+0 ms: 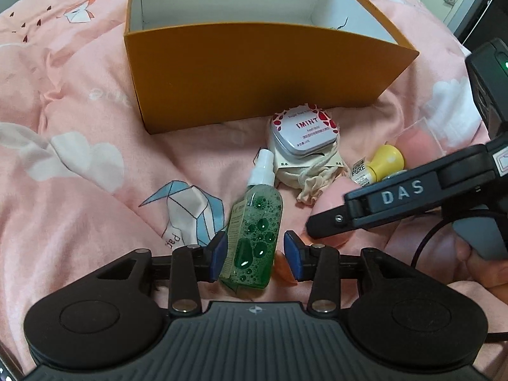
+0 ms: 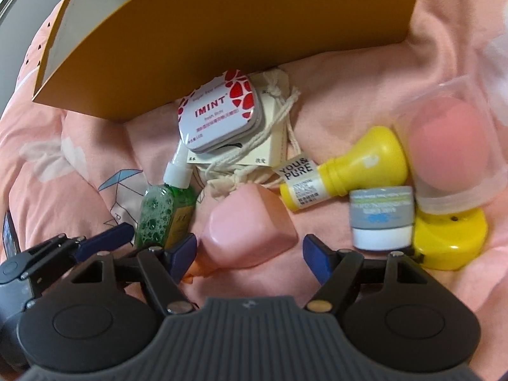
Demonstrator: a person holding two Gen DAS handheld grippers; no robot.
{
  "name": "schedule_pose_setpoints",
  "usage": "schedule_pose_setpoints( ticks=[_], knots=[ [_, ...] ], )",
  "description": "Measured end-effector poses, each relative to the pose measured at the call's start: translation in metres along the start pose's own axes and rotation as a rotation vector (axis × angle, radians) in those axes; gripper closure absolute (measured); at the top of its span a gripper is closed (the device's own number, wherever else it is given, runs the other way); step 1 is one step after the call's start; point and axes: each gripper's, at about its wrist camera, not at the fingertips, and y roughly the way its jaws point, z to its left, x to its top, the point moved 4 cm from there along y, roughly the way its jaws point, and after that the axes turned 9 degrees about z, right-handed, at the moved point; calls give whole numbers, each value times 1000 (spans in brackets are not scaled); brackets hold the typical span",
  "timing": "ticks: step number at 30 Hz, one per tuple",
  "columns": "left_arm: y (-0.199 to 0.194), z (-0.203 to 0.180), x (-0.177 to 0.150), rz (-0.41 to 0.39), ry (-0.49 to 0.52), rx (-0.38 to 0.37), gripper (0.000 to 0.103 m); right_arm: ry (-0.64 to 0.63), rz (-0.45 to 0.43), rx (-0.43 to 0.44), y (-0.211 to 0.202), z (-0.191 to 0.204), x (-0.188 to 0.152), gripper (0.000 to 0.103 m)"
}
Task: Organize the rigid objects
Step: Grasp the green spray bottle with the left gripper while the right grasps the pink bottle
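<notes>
The left gripper (image 1: 255, 258) stands open around the green spray bottle (image 1: 254, 241), low in the frame, its nozzle pointing up toward the orange box (image 1: 254, 76). The right gripper (image 2: 250, 254) is open around a pink block (image 2: 250, 231). All lies on a pink bedcover (image 1: 79, 127). A tin (image 2: 219, 117) reads "IMINT".

I am counting one orange box (image 1: 254, 73), one green spray bottle (image 1: 254, 241), one mint tin (image 2: 220, 120), one cloth pouch (image 2: 241, 174), two yellow containers (image 2: 349, 165), one jar (image 2: 381, 219), two pink pieces (image 2: 250, 231).
</notes>
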Motion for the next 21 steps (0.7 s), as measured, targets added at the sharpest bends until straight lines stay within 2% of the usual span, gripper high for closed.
schedule_pose_setpoints(
  ticks=[3,6,8,10,17,21],
  knots=[
    [3,-2,-1,9,5,0,65,-4,-7,-10,5,4,3,34],
    [2,-3,-2,7,1,-4,67,-21,-32,-26,1,10,2,38],
    [1,-3,-2,4,-3,-12,73,-40,-50,-37,-5,12,0,40],
    [-2,-3,-3,2,-6,-20,90,-61,-70,-50,-14,15,-2,42],
    [-7,-6,-6,9,-5,-33,94,-130,-192,-192,-57,17,-7,45],
    [-8,-7,-7,2,-4,-32,94,-249,-187,-318,-59,23,-6,45]
  ],
)
